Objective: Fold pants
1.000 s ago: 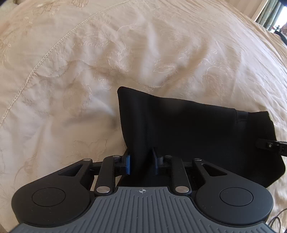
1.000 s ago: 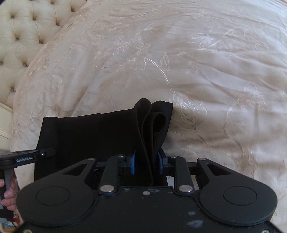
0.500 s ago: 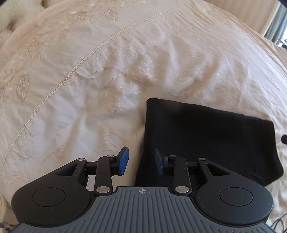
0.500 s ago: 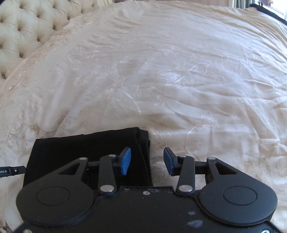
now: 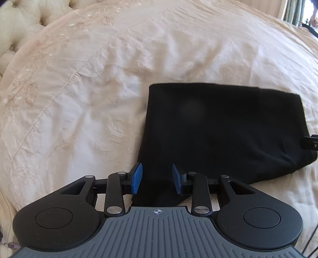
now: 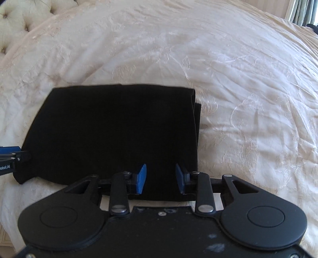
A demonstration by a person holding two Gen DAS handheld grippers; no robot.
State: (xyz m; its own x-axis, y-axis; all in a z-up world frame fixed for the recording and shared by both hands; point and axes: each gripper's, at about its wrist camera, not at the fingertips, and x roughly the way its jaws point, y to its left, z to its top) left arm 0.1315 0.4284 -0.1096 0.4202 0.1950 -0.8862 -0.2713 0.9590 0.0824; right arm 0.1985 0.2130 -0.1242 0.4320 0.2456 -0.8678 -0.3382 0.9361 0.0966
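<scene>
The bedspread (image 5: 99, 89), cream and embroidered, covers the whole working surface, with a tufted headboard (image 6: 17, 17) at the 10 o'clock corner of the right wrist view. On it lie the black pants (image 6: 111, 131), a compact rectangular stack with layered edges showing along its 3 o'clock side; in the left wrist view the same stack (image 5: 222, 129) fills the 3 o'clock half of the frame. Judged from its flat, squared outline, folding appears essentially complete; at most a smoothing or squaring of the stepped edges remains. The left gripper (image 5: 157, 179) hangs above the stack's near corner at 6 o'clock, jaws parted, blue pads clear of the cloth, nothing pinched. The right gripper (image 6: 161, 179) stands likewise over the near edge by the opposite corner, jaws closing slightly yet apart, with cloth seen below and behind the gap rather than pressed by the pads. Compared with a second ago, both grippers have released: the right then clamped a raised bundle of folds, the left held the near edge. Both have since drawn back, and the cloth now rests flat.
</scene>
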